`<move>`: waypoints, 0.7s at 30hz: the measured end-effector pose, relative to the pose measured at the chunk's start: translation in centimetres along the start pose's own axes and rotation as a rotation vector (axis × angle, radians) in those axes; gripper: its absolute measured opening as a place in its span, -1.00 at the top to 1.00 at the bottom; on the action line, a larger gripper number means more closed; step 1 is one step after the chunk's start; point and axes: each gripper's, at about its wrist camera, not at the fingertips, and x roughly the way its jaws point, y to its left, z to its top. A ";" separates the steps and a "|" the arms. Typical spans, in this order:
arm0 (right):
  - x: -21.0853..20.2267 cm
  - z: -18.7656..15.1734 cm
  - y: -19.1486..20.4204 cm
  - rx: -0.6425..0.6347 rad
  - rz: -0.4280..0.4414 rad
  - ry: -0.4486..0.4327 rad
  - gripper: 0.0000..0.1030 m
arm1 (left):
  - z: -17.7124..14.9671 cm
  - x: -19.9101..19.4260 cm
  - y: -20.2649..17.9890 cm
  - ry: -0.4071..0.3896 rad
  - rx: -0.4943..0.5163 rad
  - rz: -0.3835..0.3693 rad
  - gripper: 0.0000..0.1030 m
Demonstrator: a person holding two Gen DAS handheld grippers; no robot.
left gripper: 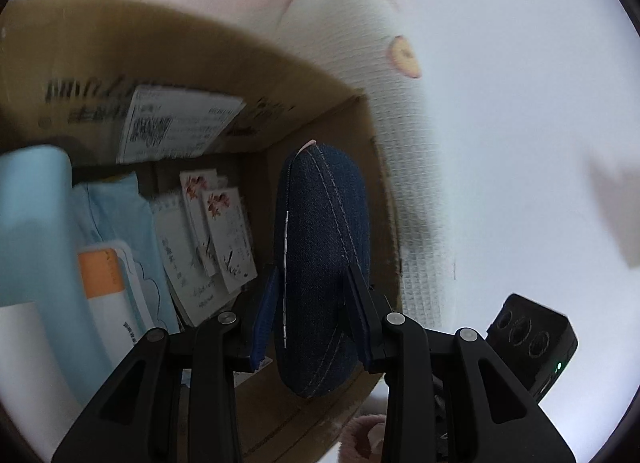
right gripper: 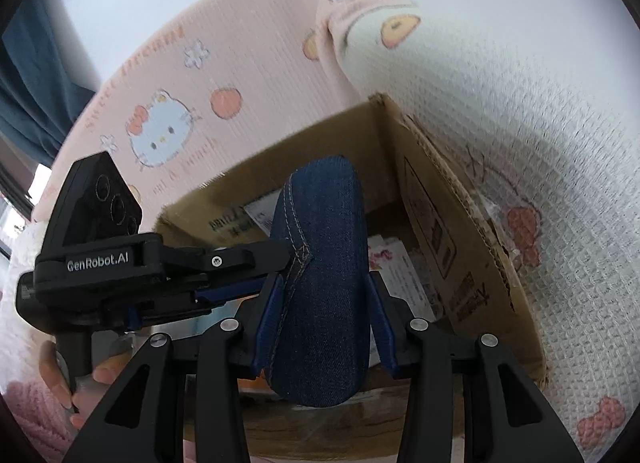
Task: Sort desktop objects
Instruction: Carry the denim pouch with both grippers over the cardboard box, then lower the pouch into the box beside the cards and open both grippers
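both grippers, left [left gripper: 312,303] and right [right gripper: 324,319], clamp one denim case [left gripper: 320,247] over a cardboard box [right gripper: 460,247] of cards [left gripper: 224,235].

1 denim case [left gripper: 320,263], 1 cardboard box [right gripper: 460,255], 2 flowered cards [left gripper: 224,239] (more papers, blurred)

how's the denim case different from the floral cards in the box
The denim case is dark blue, rounded and bulky with pale stitching; the floral cards are white, flat and thin with red flowers. The case is gripped by both the left gripper and the right gripper; the cards lean loose, untouched. Both are within the cardboard box.
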 end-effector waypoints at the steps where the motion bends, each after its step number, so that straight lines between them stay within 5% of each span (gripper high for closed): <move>1: 0.3 0.1 -0.1 -0.007 -0.007 0.007 0.23 | 0.2 0.2 0.2 0.006 -0.009 -0.001 0.29; 16: 5.0 2.7 -1.7 -0.046 -0.062 0.226 0.26 | 2.3 3.3 3.2 0.047 -0.157 0.060 0.35; 18: 6.2 2.8 -1.3 -0.076 -0.109 0.272 0.26 | 2.8 4.5 4.8 0.102 -0.242 0.105 0.07; 21: 7.1 2.9 -0.8 -0.101 -0.187 0.311 0.21 | 3.2 5.0 5.5 0.129 -0.259 0.108 0.01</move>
